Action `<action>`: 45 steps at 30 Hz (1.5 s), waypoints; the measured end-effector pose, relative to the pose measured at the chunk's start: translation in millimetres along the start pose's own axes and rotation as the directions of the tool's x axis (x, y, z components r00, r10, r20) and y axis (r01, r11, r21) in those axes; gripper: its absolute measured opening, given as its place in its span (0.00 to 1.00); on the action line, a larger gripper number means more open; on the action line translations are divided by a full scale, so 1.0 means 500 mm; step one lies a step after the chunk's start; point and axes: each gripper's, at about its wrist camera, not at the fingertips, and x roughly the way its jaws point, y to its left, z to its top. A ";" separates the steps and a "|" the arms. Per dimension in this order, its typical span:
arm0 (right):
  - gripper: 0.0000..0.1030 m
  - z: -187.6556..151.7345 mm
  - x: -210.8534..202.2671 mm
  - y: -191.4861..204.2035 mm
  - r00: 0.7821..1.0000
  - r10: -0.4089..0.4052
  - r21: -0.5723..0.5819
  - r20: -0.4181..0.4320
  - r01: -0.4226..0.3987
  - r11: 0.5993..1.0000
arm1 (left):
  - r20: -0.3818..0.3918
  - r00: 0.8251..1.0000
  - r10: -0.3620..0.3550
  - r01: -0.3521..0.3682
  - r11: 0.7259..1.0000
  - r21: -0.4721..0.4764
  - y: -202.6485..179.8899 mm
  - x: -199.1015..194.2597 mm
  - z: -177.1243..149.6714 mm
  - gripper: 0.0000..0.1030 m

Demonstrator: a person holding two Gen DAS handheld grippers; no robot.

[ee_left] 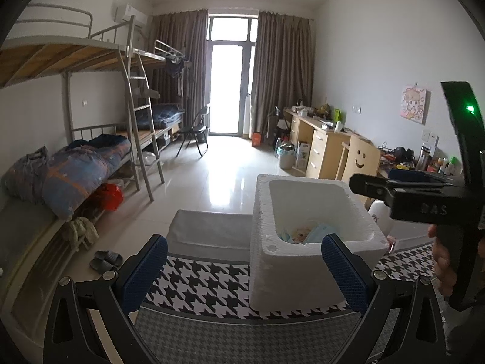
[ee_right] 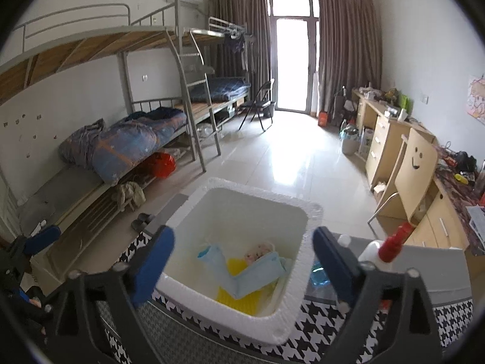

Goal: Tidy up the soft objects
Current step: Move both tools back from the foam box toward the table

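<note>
A white foam box point(ee_right: 291, 300) stands on a table covered with a houndstooth cloth point(ee_right: 330, 318). Inside lie light blue face masks point(ee_right: 257, 276), a yellow cloth point(ee_right: 233, 297) and a small pink patterned item point(ee_right: 257, 251). My right gripper point(ee_right: 244, 261) hangs over the box, open, with nothing between its blue pads. The left wrist view shows the same box point(ee_left: 279, 273) ahead and to the right. My left gripper point(ee_left: 244, 273) is open above the cloth point(ee_left: 197, 285), its right pad point(ee_left: 339, 267) in front of the box's near corner. It holds nothing.
A red-capped bottle point(ee_right: 394, 242) and a white bottle point(ee_right: 371, 250) stand right of the box. A wooden chair with a smiley face point(ee_right: 418, 163) and desks point(ee_right: 382, 133) line the right wall, bunk beds point(ee_right: 121, 139) the left. Slippers point(ee_left: 106, 259) lie on the floor.
</note>
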 end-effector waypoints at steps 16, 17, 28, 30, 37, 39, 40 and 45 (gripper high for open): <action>0.94 -0.033 -0.083 0.016 0.998 0.029 -0.037 0.051 -0.028 0.999 | 0.024 0.999 -0.021 0.021 0.999 0.035 -0.040 -0.057 -0.006 0.99; 0.94 -0.035 -0.086 0.016 0.998 0.030 -0.038 0.052 -0.028 0.999 | 0.025 0.999 -0.024 0.023 0.999 0.036 -0.043 -0.061 -0.007 0.99; 0.94 -0.062 -0.146 0.009 0.995 0.029 -0.031 0.091 -0.027 0.999 | 0.063 0.997 -0.040 0.036 0.997 0.065 -0.079 -0.115 -0.007 0.99; 0.94 -0.068 -0.159 0.004 0.995 0.029 -0.027 0.100 -0.027 0.999 | 0.066 0.997 -0.039 0.034 0.997 0.070 -0.085 -0.124 -0.010 0.99; 0.94 -0.094 -0.196 -0.005 0.992 0.032 -0.013 0.120 -0.031 0.999 | 0.085 0.995 -0.060 0.052 0.995 0.089 -0.107 -0.161 -0.025 0.99; 0.94 -0.103 -0.209 -0.005 0.992 0.030 -0.013 0.126 -0.028 1.000 | 0.095 0.993 -0.070 0.061 0.994 0.089 -0.111 -0.173 -0.028 0.99; 0.94 -0.106 -0.214 -0.005 0.991 0.029 -0.013 0.129 -0.028 1.000 | 0.098 0.992 -0.075 0.066 0.994 0.088 -0.113 -0.177 -0.030 0.99; 0.94 -0.126 -0.240 -0.005 0.989 0.017 -0.017 0.146 -0.015 1.000 | 0.113 0.990 -0.088 0.077 0.992 0.098 -0.121 -0.191 -0.035 0.99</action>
